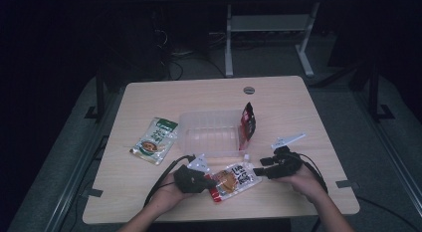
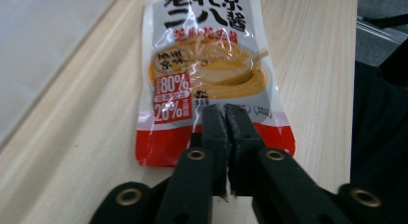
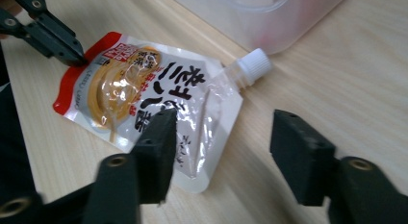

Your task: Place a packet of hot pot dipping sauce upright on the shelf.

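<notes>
Three pouches, one tub: left gripper clamps the sauce pouch; right gripper gapes.

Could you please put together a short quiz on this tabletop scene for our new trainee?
1. True or false: the left tongs are shut on the red bottom edge of the sauce pouch.
2. How do the right tongs stand? A) shut on the pouch's white cap B) open, their pads on nothing C) shut on the clear plastic tub
3. Fill in: the dark red packet stands upright against the tub's ___ wall, as the high view shows it.

Key: 1 true; 2 B; 3 right.
</notes>
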A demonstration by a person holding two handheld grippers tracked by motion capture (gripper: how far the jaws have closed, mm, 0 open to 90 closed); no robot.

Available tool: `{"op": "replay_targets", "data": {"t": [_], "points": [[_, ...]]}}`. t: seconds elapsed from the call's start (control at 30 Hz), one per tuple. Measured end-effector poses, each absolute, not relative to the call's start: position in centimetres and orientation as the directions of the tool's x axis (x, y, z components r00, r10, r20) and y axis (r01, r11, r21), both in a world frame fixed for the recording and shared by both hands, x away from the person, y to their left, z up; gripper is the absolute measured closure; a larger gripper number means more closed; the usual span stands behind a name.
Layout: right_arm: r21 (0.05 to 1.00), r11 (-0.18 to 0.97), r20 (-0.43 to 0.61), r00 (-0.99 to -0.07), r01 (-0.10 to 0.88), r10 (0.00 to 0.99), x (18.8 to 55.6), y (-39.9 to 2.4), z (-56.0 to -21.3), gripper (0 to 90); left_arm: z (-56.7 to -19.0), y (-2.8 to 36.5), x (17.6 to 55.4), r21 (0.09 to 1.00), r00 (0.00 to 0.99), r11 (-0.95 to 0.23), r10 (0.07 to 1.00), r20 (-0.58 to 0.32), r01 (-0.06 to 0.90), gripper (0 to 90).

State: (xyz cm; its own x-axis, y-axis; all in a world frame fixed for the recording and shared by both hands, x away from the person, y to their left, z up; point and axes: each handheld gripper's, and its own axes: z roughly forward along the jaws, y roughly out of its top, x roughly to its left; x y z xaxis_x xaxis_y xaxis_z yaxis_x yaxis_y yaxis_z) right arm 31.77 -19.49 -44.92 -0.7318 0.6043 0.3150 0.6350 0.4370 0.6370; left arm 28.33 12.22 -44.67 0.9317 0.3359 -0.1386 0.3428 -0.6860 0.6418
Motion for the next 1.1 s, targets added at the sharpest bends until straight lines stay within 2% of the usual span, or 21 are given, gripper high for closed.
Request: {"op": "replay_targets", "data": {"t": [0.07,0.2,0.57,0.7,0.83,0.87,1.1], "points": [[0.626,0.443,0.340,-0.736,0.642,0.586,31.7,-19.3,-45.2,34.9,-45.1,12.0,28.4,0.613,0.937,-0.718,0.331,-0.116,0.330,89.7],[0.615,0.453,0.350,-0.738,0.645,0.577,31.7,-19.0,-45.5,33.0,-45.5,12.0,28.4,0.590,0.941,-0.741,0.320,-0.109,0.320,89.8],[0.592,0.459,0.392,-0.735,0.662,0.554,32.4,-18.1,-46.5,35.0,-45.6,12.1,28.6,0.591,0.939,-0.736,0.319,-0.128,0.331,89.8],[0.587,0.460,0.413,-0.735,0.667,0.538,32.4,-17.9,-46.6,39.0,-45.6,12.1,28.6,0.591,0.938,-0.735,0.320,-0.130,0.333,89.8],[0.582,0.457,0.443,-0.734,0.672,0.515,32.5,-18.1,-46.8,48.9,-45.6,12.1,28.6,0.592,0.938,-0.735,0.321,-0.128,0.332,89.8],[0.580,0.459,0.445,-0.734,0.673,0.514,32.4,-18.1,-46.9,54.3,-45.6,12.1,28.6,0.591,0.938,-0.735,0.321,-0.128,0.332,89.8],[0.586,0.462,0.470,-0.743,0.666,0.476,32.7,-17.4,-47.2,63.6,-45.6,12.1,28.7,0.590,0.937,-0.734,0.321,-0.134,0.336,89.9]]}}
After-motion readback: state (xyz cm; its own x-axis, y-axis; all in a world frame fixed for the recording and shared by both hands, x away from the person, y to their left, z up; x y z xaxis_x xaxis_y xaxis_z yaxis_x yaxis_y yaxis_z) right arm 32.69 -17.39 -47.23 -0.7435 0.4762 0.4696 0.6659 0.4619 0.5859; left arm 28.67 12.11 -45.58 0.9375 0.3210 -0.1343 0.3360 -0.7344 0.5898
